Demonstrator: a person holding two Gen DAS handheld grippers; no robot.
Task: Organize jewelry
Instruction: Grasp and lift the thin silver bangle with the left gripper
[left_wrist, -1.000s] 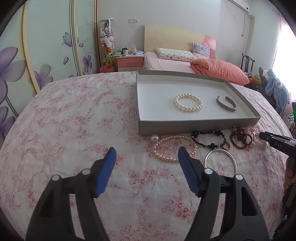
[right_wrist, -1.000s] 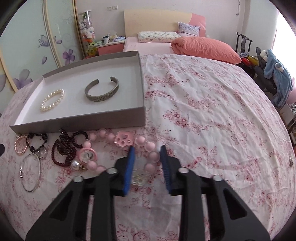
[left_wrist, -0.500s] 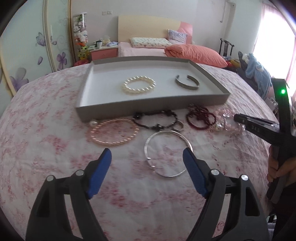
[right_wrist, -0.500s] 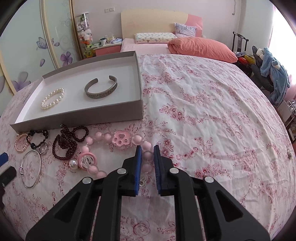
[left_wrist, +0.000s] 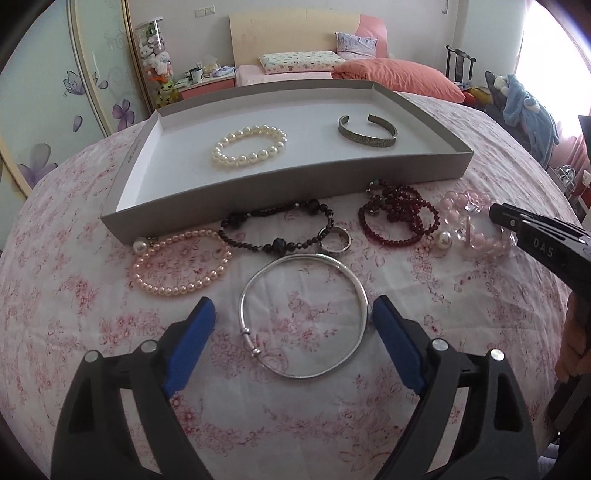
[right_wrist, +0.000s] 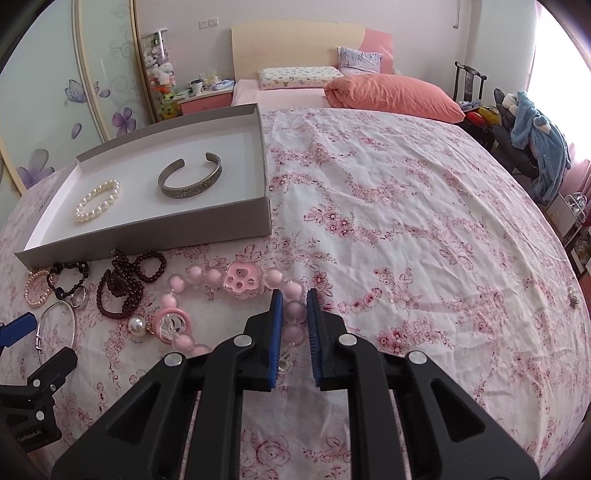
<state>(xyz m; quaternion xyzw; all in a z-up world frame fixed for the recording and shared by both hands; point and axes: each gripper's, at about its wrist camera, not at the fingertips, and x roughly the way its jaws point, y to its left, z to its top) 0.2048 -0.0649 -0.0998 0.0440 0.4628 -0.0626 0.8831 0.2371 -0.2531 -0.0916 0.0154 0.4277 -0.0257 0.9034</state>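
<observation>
Since half a second earlier, the left gripper (left_wrist: 293, 317) had come in lower and nearer; the silver bangle (left_wrist: 303, 316), previously ahead of its tips, now sat between the wide-apart blue fingers (left_wrist: 395, 343), neither touching it. The right gripper (right_wrist: 294, 313) had kept its narrow closure around the pink bead bracelet (right_wrist: 236, 295).

The bracelet was a loop of translucent pink beads with a paw-print charm and a pink ring piece, lying on the floral bedspread (right_wrist: 406, 229) in front of the grey tray (right_wrist: 147, 230). One bead sat clamped between the right fingers. The tray held a white pearl bracelet (left_wrist: 249, 145) and a metal cuff (left_wrist: 368, 131).
</observation>
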